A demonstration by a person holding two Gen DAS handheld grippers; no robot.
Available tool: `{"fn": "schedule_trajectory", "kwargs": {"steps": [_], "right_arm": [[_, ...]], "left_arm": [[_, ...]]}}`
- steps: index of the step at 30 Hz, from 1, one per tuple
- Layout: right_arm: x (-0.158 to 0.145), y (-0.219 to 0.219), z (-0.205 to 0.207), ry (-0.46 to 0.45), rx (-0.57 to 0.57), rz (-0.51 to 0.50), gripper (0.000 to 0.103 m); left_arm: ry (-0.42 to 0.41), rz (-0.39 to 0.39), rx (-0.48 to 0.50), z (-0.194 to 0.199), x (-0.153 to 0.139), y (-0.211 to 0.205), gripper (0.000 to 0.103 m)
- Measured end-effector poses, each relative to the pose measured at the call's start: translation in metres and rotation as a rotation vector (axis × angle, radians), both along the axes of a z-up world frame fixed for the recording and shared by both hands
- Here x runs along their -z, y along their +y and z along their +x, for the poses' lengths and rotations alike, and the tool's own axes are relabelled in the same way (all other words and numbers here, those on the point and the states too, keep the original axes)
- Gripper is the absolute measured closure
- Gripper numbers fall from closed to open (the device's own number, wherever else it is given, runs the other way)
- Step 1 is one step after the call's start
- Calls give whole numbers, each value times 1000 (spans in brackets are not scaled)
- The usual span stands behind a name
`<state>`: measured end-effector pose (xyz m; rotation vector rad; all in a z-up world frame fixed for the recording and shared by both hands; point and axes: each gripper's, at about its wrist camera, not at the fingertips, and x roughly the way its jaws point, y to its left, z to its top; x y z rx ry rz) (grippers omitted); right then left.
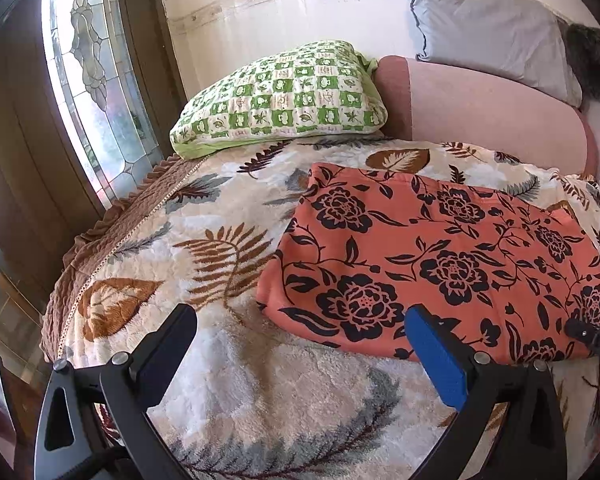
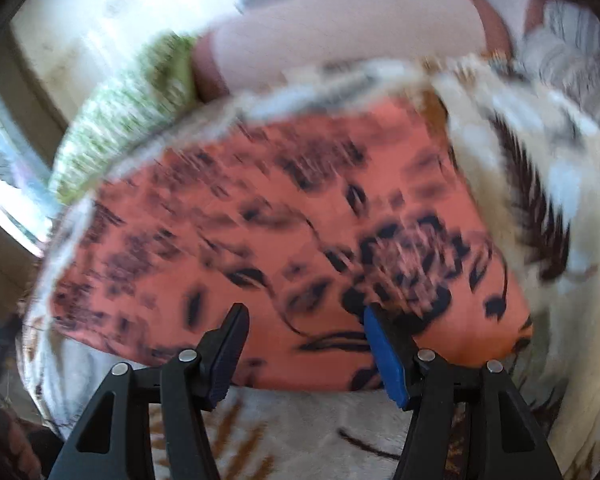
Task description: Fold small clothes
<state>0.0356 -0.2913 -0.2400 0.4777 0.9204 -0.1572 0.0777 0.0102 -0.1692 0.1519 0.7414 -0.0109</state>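
Over at the left there is the leaded window (image 1: 96, 92), then the green checked pillow (image 1: 284, 100) against the wall, and the plush leaf-print blanket (image 1: 220, 360) spread over the bed. The left gripper (image 1: 300, 328) hovers low above that blanket with its jaws spread wide and nothing between them — bare fleece shows through the gap. The coral floral garment (image 1: 440, 264) lies flat on the blanket ahead and to the right of it; its near-left corner sits just beyond the gripper's right finger, so from this side the cloth is off-centre, toward the right.

The garment looks already folded into a rough rectangle, its long axis running from near-left to far-right across the bed, toward the pink bolster (image 1: 492, 108) and the grey pillow (image 1: 488, 32) behind it.

Further right, the right gripper (image 2: 304, 312) is squarely in front of the garment (image 2: 260, 220). Its jaws are also parted and empty, held above the near hem, with the cloth spreading away directly ahead. That view is smeared, so I can't tell whether the fingertips touch the fabric.

My reading: the right hand is the nearer and better lined up — the hem lies straight ahead of its opening, while the left would have to shift right to reach its corner. If another fold is due, it would likely go across the long axis.
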Motion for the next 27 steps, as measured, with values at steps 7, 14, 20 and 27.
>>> {"fn": "schedule_trajectory", "kwargs": {"steps": [7, 14, 20, 27], "right_arm": [[-6, 4, -9, -56, 11, -18, 39], [-12, 10, -15, -122, -9, 41, 39], [-16, 32, -10, -177, -117, 62, 36], [-17, 44, -8, -183, -138, -11, 36]], "left_arm": [[20, -23, 1, 2, 15, 5, 0], [50, -36, -21, 8, 32, 14, 0], [56, -34, -32, 18, 38, 17, 0], [87, -90, 9, 41, 34, 7, 0]]}}
